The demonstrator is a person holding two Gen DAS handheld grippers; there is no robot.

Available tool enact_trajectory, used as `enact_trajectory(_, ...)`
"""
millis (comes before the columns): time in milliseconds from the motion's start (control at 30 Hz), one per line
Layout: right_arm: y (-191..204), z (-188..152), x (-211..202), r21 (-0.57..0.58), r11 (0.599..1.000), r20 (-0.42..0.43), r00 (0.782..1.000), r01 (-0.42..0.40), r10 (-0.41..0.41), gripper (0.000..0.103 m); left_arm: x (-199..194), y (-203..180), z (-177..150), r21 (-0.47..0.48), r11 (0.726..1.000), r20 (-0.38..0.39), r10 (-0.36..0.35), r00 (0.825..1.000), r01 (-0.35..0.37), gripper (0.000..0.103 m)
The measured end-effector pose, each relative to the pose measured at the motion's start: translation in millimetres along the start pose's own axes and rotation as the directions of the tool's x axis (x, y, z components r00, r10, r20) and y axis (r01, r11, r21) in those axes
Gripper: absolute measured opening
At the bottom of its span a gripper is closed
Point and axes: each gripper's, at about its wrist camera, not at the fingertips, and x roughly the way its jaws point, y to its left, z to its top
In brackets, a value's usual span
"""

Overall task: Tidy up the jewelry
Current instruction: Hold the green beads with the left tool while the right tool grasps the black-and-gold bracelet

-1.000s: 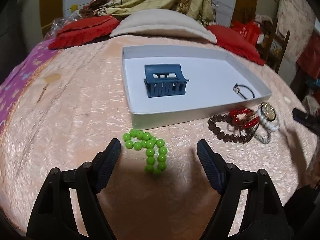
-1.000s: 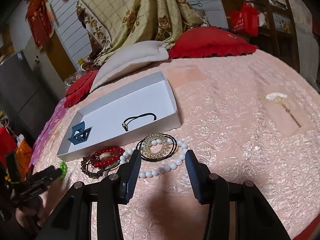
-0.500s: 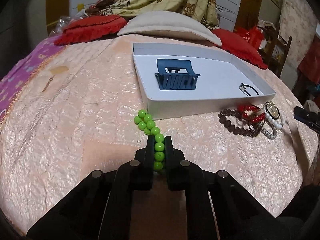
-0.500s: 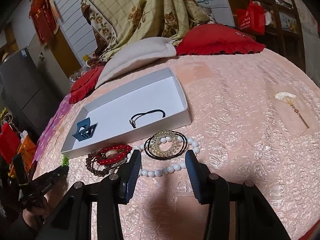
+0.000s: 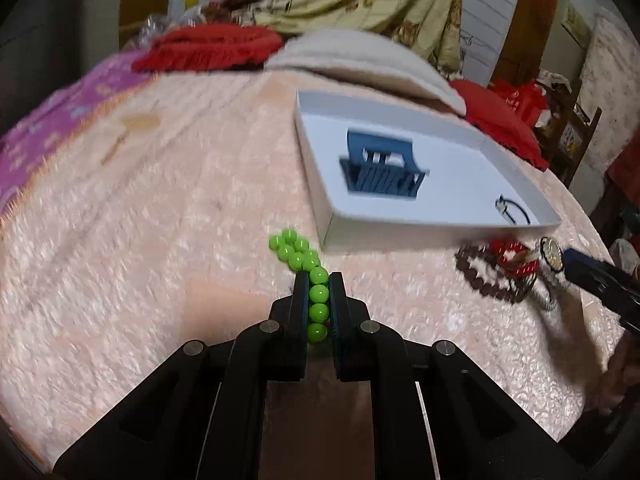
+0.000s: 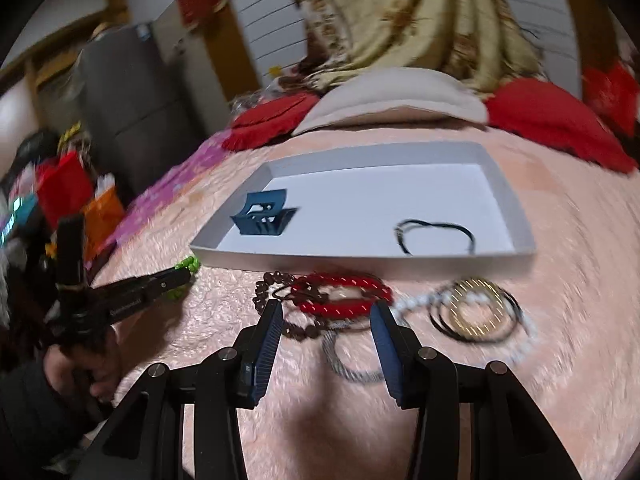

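Note:
My left gripper (image 5: 319,280) is shut on a green bead bracelet (image 5: 306,268), whose free end trails toward the white box (image 5: 400,232). The box holds a blue hair claw clip (image 5: 382,170) and a black cord bracelet (image 5: 514,210). In the right wrist view my right gripper (image 6: 326,310) is open just before a red bead bracelet (image 6: 342,294) lying on a brown bead bracelet (image 6: 276,300). A white pearl string (image 6: 416,302), black hair ties with a gold coil (image 6: 476,310) and a grey braided band (image 6: 352,364) lie beside them. The left gripper (image 6: 160,280) shows at left.
Everything lies on a pink quilted bed cover (image 5: 160,240). Red cushions (image 6: 552,124) and a beige pillow (image 6: 396,96) lie behind the box. A gold hairpin (image 5: 128,136) lies far left. Bags (image 6: 76,196) and a grey cabinet (image 6: 132,108) stand beside the bed.
My left gripper closed on the green bracelet and has drawn it up and stretched it. My right gripper swung left from the pearl string to the red and brown bracelets.

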Motion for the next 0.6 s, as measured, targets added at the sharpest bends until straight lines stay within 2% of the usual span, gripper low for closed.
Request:
enact_trajectory(100,1.2,4.5,18.2,-0.046,0.998,-0.01,0.999,0.053,-0.053,0.044,-0.8,1.7,-1.6,-0.014,1.0,0.003,-0.013,1.0,0.013,0.008)
enact_trajectory(233,-3.2,6.5,37.8,-0.045,0.998,-0.061,0.997,0.041,-0.044,0.035,-1.2,3.3,-3.1,-0.027,0.999,0.005,-0.028,1.0,0.028,0.008)
enact_trajectory(333,-4.2,5.6,38.9,-0.048,0.997,-0.075,0.995,0.057,-0.061,0.035,-0.8,3.2,-3.1,-0.03,0.999,0.004,-0.03,1.0,0.03,0.008)
enact_trajectory(433,-7.1,5.9,42.0,-0.027,0.998,-0.089,0.994,0.054,-0.056,0.022,-0.6,1.2,-2.8,-0.022,1.0,0.004,-0.02,1.0,0.02,0.008)
enact_trajectory(600,-3.3,5.4,39.0,-0.042,0.997,-0.076,0.995,0.062,-0.065,0.022,0.2,1.0,-2.4,-0.022,1.0,0.003,-0.019,1.0,0.019,0.008)
